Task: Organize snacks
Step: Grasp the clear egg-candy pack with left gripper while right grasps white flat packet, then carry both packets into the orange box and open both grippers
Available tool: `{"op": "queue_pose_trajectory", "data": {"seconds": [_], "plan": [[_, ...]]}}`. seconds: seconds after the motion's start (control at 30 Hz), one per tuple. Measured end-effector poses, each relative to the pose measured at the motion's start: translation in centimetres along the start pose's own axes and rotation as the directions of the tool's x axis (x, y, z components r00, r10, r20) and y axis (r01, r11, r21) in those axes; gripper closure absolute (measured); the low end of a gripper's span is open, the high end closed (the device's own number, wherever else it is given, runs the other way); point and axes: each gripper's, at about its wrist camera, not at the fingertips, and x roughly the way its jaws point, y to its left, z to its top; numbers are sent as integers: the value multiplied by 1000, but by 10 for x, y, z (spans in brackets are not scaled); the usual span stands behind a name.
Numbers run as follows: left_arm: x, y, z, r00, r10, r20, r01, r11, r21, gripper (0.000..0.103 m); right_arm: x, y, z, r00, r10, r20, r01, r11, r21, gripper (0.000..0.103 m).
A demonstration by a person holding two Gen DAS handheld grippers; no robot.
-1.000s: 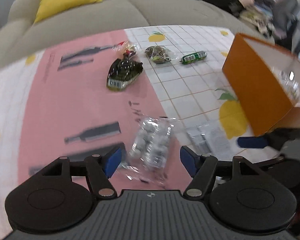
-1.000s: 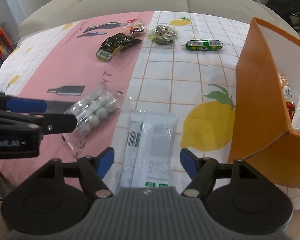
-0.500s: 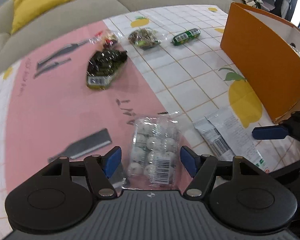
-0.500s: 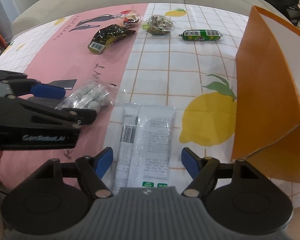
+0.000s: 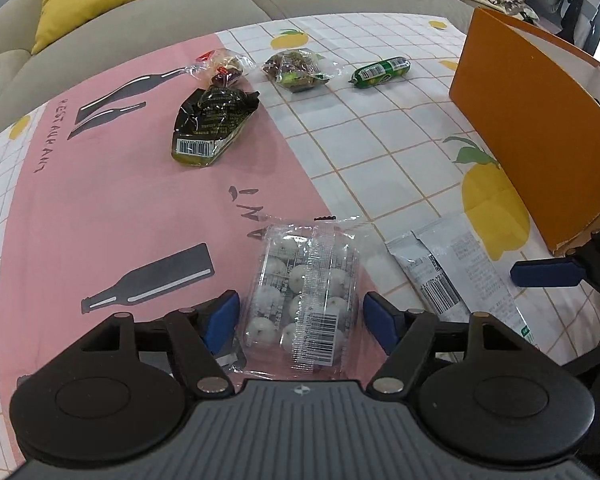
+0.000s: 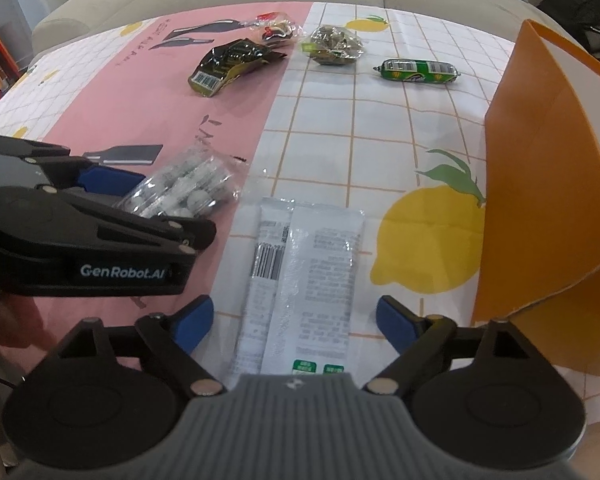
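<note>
**Two open grippers over two packets**

The left gripper (image 5: pixel 299 316), marked "GenRobot.AI", straddles the clear pack of white balls (image 5: pixel 305 298), fingers apart, near the tablecloth's (image 5: pixel 100 208) front edge. The right gripper (image 6: pixel 296 320), jaws spread, straddles the white barcoded sachets (image 6: pixel 300 280) beside the orange box (image 6: pixel 540 200).

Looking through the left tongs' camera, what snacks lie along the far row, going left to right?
Clear packet with red bits → clear bag of mixed brown and green pieces → green sausage-shaped snack.
</note>
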Motion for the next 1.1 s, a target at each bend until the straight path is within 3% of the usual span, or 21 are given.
{"op": "queue_pose_trajectory", "data": {"seconds": [0.13,0.27,0.37,0.43,0.5,0.73,1.1], "plan": [[2,-3,3,1000,-1,-14,1,1000,6,10,1,1,0,1000,-4,-7,4,1000,-12,13],[4,-4,4,1000,-3,-19,4,1000,12,10,1,1,0,1000,-13,-9,13,1000,-16,14],[2,-3,1,1000,-12,-4,12,1000,9,17,-2,2,0,999,-34,9,34,999,-19,27],[0,-4,1,1000,-12,2,12,1000,11,33,-5,2,0,999,-37,20,38,999,-18,43],[-2,-4,2,1000,-11,-2,11,1000,15,34,-6,3,0,999,-37,24,37,999,-24,50],[-9,-5,2,1000,11,-7,-11,1000,-20,39,-11,3,3,999,-23,32,23,1000,-6,54],[-58,14,18,999,-31,18,34,981,-193,39,-59,-6,22,993,18,120,-23,999,49,55]]}}
